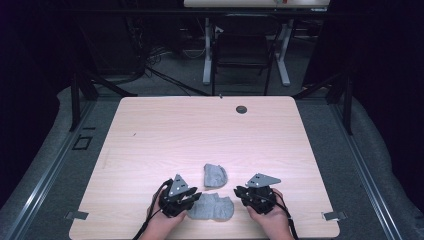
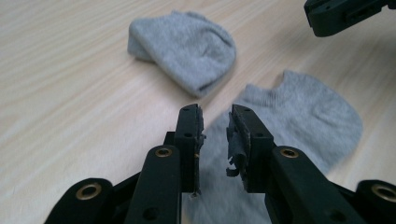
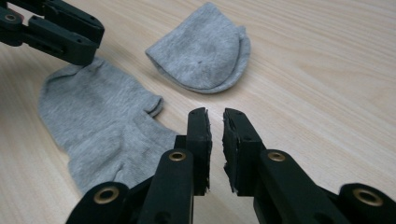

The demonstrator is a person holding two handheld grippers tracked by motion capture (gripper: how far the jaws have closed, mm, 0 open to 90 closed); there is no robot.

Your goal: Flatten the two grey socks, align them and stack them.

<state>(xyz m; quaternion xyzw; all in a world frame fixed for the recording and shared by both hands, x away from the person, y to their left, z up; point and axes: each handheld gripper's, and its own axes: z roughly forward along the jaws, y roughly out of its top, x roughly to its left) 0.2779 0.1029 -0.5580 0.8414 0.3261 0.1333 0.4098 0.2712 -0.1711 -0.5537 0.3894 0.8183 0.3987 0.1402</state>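
Wooden table (image 1: 150, 135): flat grey sock (image 1: 212, 207) between left gripper (image 1: 192, 196) and right gripper (image 1: 239, 191), both narrowly parted, empty; folded sock (image 1: 215, 174) beyond

Bright tabletop; dark surroundings; near jaws blurred.

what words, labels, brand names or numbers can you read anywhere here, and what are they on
None can be read.
Flat grey sock: plain knit, no print or tag showing.
Folded grey sock: plain, no print.
Left claw and right claw: bare black parts with brass rivets, no lettering.
Wooden table: wood grain and one dark round hole, no label.
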